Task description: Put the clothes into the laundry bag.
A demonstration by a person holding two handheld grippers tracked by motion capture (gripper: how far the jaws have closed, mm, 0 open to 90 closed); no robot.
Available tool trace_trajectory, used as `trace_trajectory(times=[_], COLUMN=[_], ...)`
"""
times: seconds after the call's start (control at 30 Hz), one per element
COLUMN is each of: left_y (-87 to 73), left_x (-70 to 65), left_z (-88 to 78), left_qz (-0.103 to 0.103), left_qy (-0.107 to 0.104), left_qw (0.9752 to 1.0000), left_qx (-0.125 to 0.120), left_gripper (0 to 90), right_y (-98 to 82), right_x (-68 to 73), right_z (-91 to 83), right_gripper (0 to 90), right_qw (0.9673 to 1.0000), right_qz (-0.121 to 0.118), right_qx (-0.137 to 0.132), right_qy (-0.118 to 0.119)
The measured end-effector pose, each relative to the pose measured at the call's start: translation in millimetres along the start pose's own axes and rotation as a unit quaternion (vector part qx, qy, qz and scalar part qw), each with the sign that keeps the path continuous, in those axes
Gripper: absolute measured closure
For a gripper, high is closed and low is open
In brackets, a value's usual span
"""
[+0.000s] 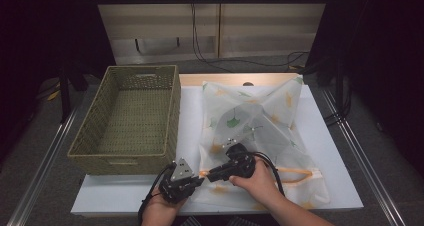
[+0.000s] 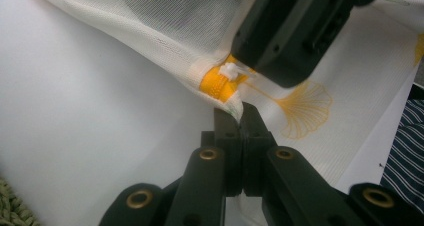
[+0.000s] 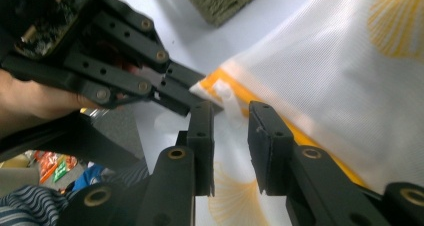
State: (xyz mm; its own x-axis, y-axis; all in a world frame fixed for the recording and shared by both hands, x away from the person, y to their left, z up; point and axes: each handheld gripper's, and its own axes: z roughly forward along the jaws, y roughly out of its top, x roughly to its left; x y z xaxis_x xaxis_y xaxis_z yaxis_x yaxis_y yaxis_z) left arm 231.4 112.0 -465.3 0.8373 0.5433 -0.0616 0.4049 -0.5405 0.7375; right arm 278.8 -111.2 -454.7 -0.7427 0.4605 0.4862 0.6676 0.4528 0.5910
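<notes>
1. A white mesh bag point(image 1: 260, 131) printed with yellow and green leaves lies on the right half of the desk point(image 1: 340, 151), reaching from the far edge almost to the near edge.
2. An orange zipper point(image 1: 295, 172) runs along the bag's near side; its white pull point(image 3: 223, 93) sits at the bag's near left corner.
3. The left gripper point(image 1: 199, 178), near the desk's front edge, is clamped on the bag's corner cloth just below the zipper end.
4. The right gripper point(image 1: 207, 175) points left at that same corner, its jaws parted, with the pull just ahead of the gap between them and no pad pressing on it.
5. A woven basket point(image 1: 172, 111) stands on the desk's left side, beside the bag.
</notes>
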Motion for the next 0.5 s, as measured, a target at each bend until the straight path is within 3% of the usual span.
trace_trajectory(times=[0.2,0.5], left_y=[0.1,0.0], left_x=[-0.6,0.1], left_z=[0.5,0.1], left_qz=[-0.001,0.000], left_qy=[0.000,0.000], left_qw=[1.0000,1.0000], left_qx=[-0.004,0.001], left_gripper=[89.5,89.4], right_y=[-2.0,1.3], right_x=[1.6,1.8], right_z=[7.2,0.7], right_gripper=[80.3,82.7], right_qw=[0.9997,0.9996], right_qz=[-0.009,-0.018], right_qx=[0.018,0.003], right_qy=[-0.015,-0.023])
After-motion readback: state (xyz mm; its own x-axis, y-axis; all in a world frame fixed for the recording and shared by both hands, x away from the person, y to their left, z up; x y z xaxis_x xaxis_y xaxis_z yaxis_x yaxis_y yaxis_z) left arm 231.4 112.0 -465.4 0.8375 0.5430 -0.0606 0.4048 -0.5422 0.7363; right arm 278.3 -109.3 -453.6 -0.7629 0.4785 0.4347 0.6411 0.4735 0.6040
